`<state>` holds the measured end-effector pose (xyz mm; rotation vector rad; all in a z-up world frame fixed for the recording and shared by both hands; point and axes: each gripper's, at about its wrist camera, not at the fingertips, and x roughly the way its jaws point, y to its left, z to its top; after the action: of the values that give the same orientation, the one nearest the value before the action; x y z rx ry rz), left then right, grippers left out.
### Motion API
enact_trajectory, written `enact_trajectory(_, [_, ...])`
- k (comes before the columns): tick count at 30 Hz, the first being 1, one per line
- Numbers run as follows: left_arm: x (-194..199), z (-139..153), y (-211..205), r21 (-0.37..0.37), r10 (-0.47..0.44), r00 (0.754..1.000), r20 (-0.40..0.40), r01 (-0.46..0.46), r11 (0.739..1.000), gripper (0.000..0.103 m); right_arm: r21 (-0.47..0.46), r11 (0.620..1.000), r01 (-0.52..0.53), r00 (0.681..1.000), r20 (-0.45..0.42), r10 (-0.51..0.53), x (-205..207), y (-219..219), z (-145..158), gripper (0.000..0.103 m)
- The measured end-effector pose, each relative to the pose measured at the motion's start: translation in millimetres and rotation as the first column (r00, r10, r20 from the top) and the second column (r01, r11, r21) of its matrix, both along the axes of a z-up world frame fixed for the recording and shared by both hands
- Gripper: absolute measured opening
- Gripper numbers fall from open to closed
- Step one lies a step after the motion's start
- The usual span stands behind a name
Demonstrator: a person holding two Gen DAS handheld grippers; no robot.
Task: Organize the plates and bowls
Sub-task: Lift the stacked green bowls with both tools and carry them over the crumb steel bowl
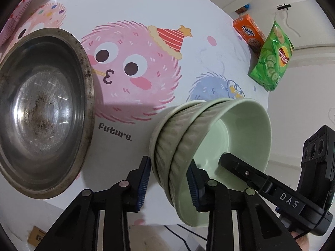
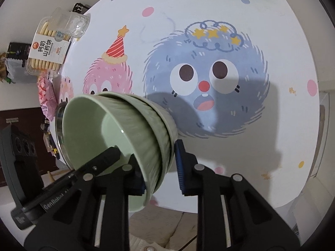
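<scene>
Left wrist view: both grippers (image 1: 169,179) (image 2: 159,167) clamp tipped nested green bowls (image 1: 180,146), mouths facing right.

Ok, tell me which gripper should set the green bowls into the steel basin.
Left, probably. The steel basin lies just beside the left gripper, which straddles the green bowls. From the right gripper, only the basin's rim peeks out behind the stack.

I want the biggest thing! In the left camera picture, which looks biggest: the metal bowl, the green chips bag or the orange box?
1. metal bowl, though it is nearer the camera
2. green chips bag
3. orange box
</scene>
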<state>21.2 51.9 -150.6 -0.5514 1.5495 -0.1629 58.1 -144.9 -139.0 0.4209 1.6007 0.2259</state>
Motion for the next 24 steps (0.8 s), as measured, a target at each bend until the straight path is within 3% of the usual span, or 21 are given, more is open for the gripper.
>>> enact_trajectory(2, [1.2, 3.1, 1.6, 0.023, -0.001, 1.0, 0.013, 0.001, 1.0, 0.021, -0.005, 1.0, -0.001, 1.0, -0.002, 0.001, -0.1, 0.6, 0.1, 0.025])
enact_trajectory(24, [7.5, 4.3, -5.5, 0.056, -0.079, 0.997, 0.016, 0.078, 0.995, 0.019, -0.039, 0.999, 0.025, 1.0, 0.013, -0.024, -5.0, 1.3, 2.8, 0.024])
